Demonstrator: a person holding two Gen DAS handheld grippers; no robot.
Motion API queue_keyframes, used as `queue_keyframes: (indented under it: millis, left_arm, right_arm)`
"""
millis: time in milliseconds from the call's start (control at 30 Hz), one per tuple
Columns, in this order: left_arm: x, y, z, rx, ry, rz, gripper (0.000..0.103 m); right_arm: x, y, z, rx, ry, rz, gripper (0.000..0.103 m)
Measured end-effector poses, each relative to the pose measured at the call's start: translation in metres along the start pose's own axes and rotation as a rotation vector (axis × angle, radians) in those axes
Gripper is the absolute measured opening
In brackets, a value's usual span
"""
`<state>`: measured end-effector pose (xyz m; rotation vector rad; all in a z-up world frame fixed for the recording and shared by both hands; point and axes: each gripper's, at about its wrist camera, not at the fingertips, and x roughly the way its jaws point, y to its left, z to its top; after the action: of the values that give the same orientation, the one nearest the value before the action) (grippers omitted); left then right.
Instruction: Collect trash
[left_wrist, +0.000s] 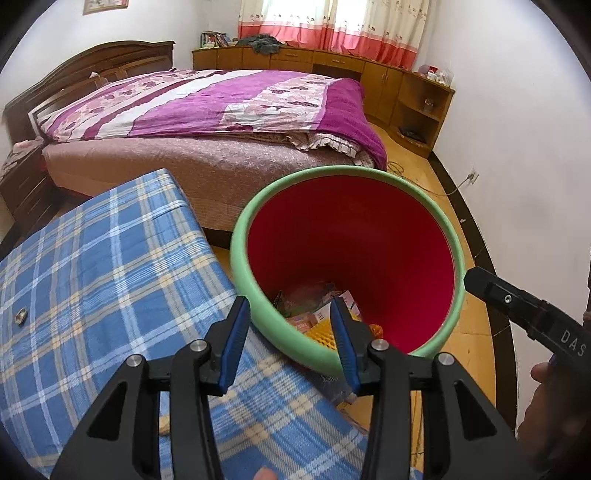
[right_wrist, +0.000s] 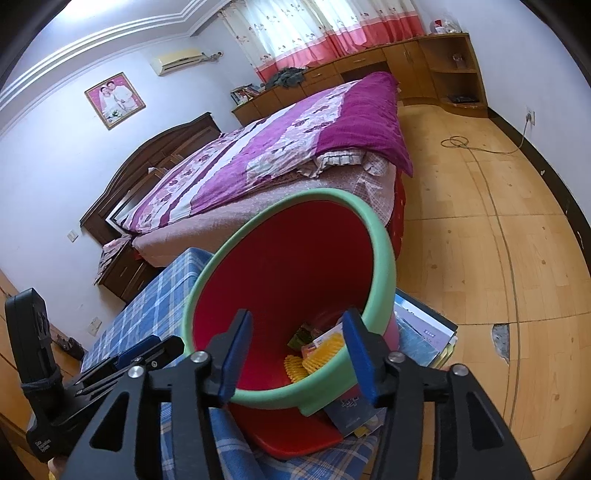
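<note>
A red bin with a green rim (left_wrist: 255, 206) leans toward me on the blue plaid cloth (left_wrist: 110, 266). At its bottom lie trash pieces (left_wrist: 321, 321): yellow ridged bits, packets and small boxes. My left gripper (left_wrist: 289, 302) is open, its blue pads either side of the near rim without pressing it. The right gripper body (left_wrist: 517, 306) enters from the right by the rim. In the right wrist view the bin's rim (right_wrist: 207, 273) fills the middle, with the yellow trash (right_wrist: 321, 354) inside. My right gripper (right_wrist: 297, 314) is open over the near rim. The left gripper (right_wrist: 110, 362) sits at lower left.
A small round object (left_wrist: 20, 316) lies on the plaid cloth at left. A stack of books and folders (right_wrist: 424, 332) sits right of the bin. Behind stands a bed with a purple quilt (left_wrist: 207, 103). A cable (right_wrist: 476, 147) runs across the wooden floor (right_wrist: 480, 240).
</note>
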<state>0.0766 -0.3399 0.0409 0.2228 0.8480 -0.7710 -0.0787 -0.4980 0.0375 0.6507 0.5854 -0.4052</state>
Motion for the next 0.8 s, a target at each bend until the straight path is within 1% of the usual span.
queue_keyframes:
  millis: [233,500,600,700,800]
  left_arm:
    - [-0.024,0.018,-0.011,-0.048,-0.015,0.023,0.045]
    - [-0.065,0.043,-0.027,-0.122,-0.057,0.067,0.045]
    - [-0.082,0.051,-0.034,-0.133,-0.078,0.095,0.045]
    - [-0.100,0.061,-0.043,-0.145,-0.101,0.136,0.045]
    - [-0.114,0.071,-0.051,-0.163,-0.114,0.155,0.045]
  right_arm:
    - [-0.014,0.022,-0.006,-0.042,-0.006,0.015,0.073]
    - [-0.030,0.057,-0.022,-0.104,-0.009,0.050,0.078]
    - [-0.035,0.072,-0.029,-0.130,-0.011,0.057,0.086]
    - [-0.041,0.086,-0.037,-0.161,-0.012,0.069,0.086]
    - [-0.047,0.103,-0.047,-0.193,-0.013,0.081,0.086]
